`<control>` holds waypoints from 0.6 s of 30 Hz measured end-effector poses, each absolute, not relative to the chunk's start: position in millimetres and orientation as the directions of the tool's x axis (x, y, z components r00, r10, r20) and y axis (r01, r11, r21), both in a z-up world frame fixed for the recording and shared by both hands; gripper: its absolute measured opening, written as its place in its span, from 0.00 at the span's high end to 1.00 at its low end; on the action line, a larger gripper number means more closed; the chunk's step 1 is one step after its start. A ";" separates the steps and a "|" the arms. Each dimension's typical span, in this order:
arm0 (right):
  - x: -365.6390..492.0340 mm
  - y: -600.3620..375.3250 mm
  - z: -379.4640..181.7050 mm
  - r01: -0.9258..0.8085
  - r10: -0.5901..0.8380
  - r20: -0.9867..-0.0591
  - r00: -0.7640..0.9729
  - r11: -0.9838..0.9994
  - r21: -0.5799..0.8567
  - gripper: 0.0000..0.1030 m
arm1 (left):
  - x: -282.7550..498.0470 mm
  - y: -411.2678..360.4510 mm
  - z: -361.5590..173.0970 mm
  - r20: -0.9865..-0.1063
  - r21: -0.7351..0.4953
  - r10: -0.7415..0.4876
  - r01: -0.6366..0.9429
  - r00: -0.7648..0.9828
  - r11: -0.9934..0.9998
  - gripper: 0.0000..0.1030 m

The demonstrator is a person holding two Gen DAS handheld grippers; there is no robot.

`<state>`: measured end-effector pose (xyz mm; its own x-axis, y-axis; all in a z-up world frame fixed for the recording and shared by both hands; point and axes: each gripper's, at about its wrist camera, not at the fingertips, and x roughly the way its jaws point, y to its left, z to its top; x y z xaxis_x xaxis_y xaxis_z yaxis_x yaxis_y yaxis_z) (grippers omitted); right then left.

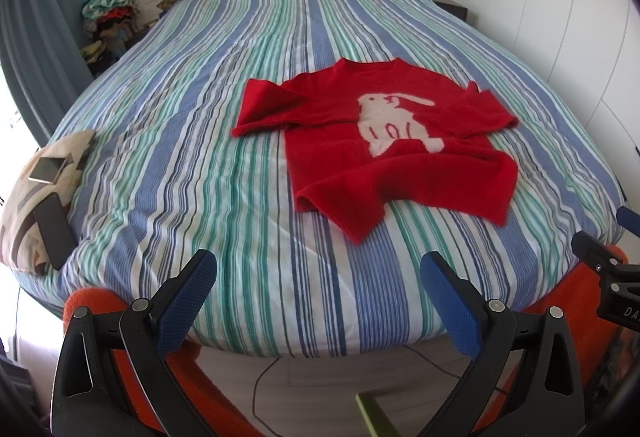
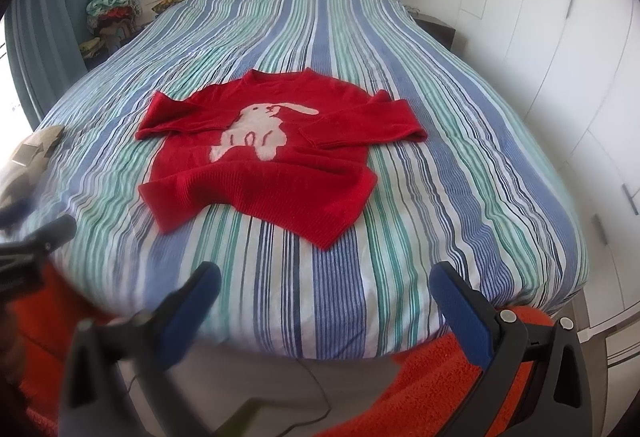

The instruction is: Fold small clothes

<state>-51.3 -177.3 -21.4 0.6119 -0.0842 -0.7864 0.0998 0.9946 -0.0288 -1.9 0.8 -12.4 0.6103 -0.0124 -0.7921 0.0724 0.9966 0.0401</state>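
Closest to us, the left gripper (image 1: 318,271) with blue pads is spread wide and holds nothing. The right gripper (image 2: 326,283) is spread wide too, though one side looks blurry. Both hang over the near edge of the striped blue, green and white bed cover (image 1: 256,197). Farther on lies the small red knitted sweater with a white bunny (image 1: 384,141), flat, sleeves tucked across it. It looks soft, light and floppy. I think the bottom corners are good spots to pinch.
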 end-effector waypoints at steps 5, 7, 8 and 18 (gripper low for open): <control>-51.0 -176.2 -21.7 0.098 -0.087 -0.789 0.608 0.995 -0.033 0.00 | -1.1 1.6 -13.0 -0.795 0.038 -0.014 0.074 0.607 0.997 0.01; -50.7 -176.1 -21.8 0.099 -0.087 -0.790 0.607 0.995 -0.033 0.00 | -1.0 1.4 -13.0 -0.795 0.037 -0.016 0.075 0.606 0.996 0.01; -50.4 -176.3 -22.1 0.100 -0.087 -0.791 0.605 0.994 -0.033 0.00 | -0.9 1.4 -12.9 -0.796 0.036 -0.017 0.076 0.605 0.996 0.01; -48.9 -173.9 -25.4 0.101 -0.095 -0.801 0.591 0.994 -0.044 0.00 | -2.5 3.2 -16.2 -0.800 0.035 -0.017 0.075 0.600 0.997 0.01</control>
